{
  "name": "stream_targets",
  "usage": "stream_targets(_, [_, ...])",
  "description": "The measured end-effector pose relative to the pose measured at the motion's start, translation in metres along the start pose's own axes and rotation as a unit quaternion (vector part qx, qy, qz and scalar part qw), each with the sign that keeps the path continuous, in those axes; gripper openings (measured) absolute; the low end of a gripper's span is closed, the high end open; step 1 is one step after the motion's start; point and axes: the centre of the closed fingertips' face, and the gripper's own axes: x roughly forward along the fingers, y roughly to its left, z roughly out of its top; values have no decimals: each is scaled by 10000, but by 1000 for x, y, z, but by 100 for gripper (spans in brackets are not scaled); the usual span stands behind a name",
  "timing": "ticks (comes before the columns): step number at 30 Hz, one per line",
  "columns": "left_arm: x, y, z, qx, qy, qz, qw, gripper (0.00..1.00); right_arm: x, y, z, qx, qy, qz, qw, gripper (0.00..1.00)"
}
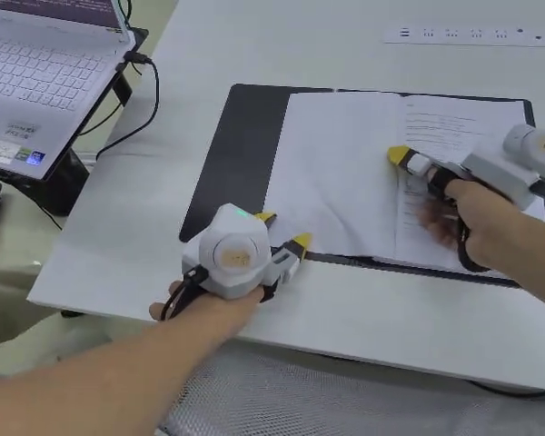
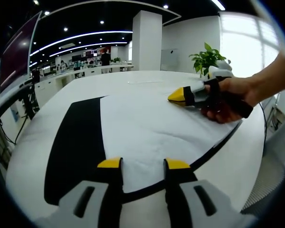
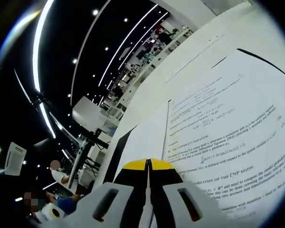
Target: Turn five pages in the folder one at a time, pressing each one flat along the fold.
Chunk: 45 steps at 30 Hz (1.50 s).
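White worktable (image 1: 345,45), 1 open black folder (image 1: 245,154) flat near its front edge, white power strip (image 1: 472,34) at the far edge, black cable (image 1: 152,100) crossing the left corner

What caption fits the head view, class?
Shut right gripper at the fold of the open folder; open left gripper at its near edge.

Bright, even indoor light; fisheye warp in both gripper views.
Head view: soft overhead light, faint shadows on table (image 1: 363,309), right hand (image 1: 461,216) motion-blurred. Left gripper view: window (image 2: 249,42) far right blown out, ceiling strips (image 2: 85,35) bent twd edges. Right gripper view: dark ceiling, page (image 3: 218,137) print sharp mid-frame, smeared twd rim.
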Motion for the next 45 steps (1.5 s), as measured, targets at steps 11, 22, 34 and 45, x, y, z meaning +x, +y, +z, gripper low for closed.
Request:
stream_targets(11, [0,0,0,6,6,-5,10000,33,-11,3,-21,-62,351,93,9993,0])
stream_targets(22, [-1,-1,0,0,6,-8,10000,33,-46,25,-59,-154,769,104,9969,0])
stream_targets(34, [-3,-1,1,47,78,-14,10000,33,-79,34,-93,52,1056,46,9944,0])
stream_targets(45, [-5,-2,2,88,111,-22,9999,33,-110,30,-119,764,1765,-181,9812,0])
